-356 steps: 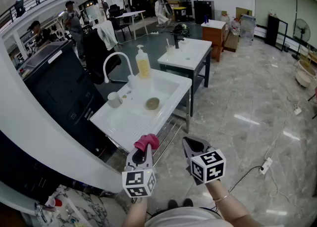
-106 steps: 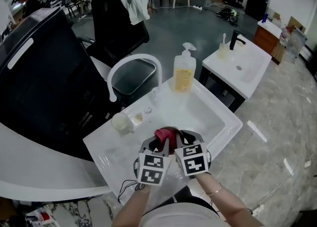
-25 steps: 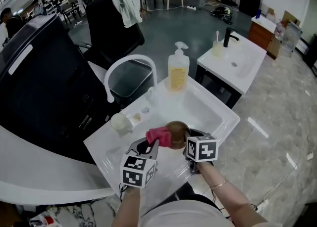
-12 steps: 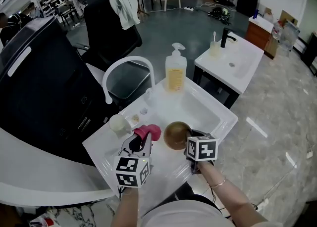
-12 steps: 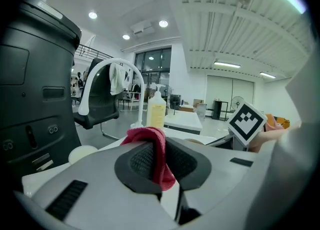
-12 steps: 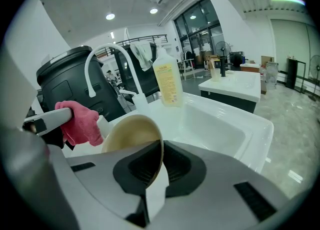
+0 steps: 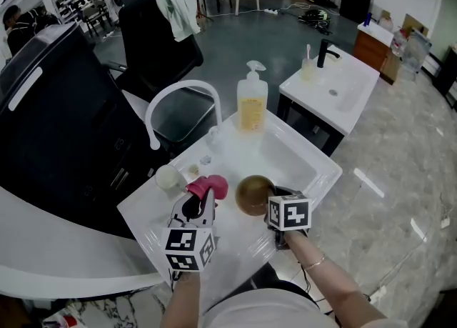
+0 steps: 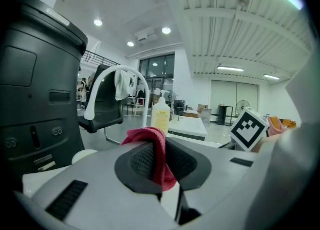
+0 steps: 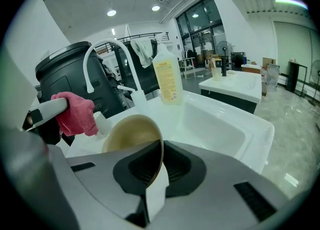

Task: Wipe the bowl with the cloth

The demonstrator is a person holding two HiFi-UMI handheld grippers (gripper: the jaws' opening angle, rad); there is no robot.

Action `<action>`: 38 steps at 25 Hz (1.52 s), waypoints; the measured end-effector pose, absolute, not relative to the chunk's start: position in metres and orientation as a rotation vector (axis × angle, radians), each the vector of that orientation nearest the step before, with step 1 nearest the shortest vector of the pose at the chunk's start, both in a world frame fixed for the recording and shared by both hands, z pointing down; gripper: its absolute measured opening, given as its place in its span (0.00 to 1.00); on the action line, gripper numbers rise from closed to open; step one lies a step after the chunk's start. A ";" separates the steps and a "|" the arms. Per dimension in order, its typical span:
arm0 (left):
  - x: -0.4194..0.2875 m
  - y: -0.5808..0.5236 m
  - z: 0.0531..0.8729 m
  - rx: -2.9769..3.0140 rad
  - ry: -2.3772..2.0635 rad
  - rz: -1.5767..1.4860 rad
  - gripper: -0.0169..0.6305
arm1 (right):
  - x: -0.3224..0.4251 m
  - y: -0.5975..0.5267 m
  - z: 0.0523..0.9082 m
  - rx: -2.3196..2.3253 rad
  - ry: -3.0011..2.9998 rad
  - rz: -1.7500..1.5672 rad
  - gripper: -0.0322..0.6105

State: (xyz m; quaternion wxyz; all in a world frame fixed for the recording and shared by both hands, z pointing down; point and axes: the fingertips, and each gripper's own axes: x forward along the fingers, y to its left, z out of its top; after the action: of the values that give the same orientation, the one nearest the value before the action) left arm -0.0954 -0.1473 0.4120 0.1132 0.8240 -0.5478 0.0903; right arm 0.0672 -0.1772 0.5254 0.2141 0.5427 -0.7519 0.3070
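Hovering over the white sink (image 7: 303, 156), left hand-held gripper (image 7: 202, 204) pinches cloth (image 7: 208, 186), right hand-held gripper (image 7: 270, 202) clamps bowl (image 7: 251, 194).

The cloth (image 8: 149, 144) is showing as soft, matt, fuzzy fabric, bunching in loose folds. The bowl (image 9: 131, 131) is looking hard and smooth, with a dull satin sheen inside; whether it is ceramic or plastic cannot be told. The sink (image 7: 303, 162) is gleaming white and glossy, and the faucet (image 7: 178, 96) is shining the same way. The soap bottle (image 7: 251, 103) is looking like clear, smooth plastic. The left gripper (image 8: 161, 166) and the right gripper (image 9: 161, 166) are showing matt grey plastic shells with dark, finely ribbed pads (image 9: 140, 170). The floor (image 7: 400, 176) is reflecting light like polished stone.
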 end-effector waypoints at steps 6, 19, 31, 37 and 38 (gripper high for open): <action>-0.098 -0.153 0.415 2.395 -1.630 0.247 0.10 | 0.062 -0.188 0.534 1.475 -2.076 0.821 0.08; -0.116 -0.168 0.423 2.329 -1.693 0.230 0.10 | 0.042 -0.216 0.575 1.376 -2.019 0.831 0.08; -0.132 -0.181 0.433 2.255 -1.733 0.226 0.10 | 0.023 -0.244 0.635 1.244 -1.911 0.825 0.08; -0.141 -0.186 0.438 2.222 -1.755 0.230 0.10 | 0.010 -0.250 0.668 1.164 -1.868 0.831 0.08; -0.143 -0.186 0.439 2.215 -1.756 0.231 0.10 | 0.008 -0.250 0.673 1.151 -1.862 0.839 0.08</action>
State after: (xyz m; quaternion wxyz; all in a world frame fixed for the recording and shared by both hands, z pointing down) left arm -0.1427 -0.1858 0.4392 0.1523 0.7718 -0.6121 0.0806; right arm 0.0076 -0.2502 0.6734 0.3879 0.4526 -0.7321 0.3298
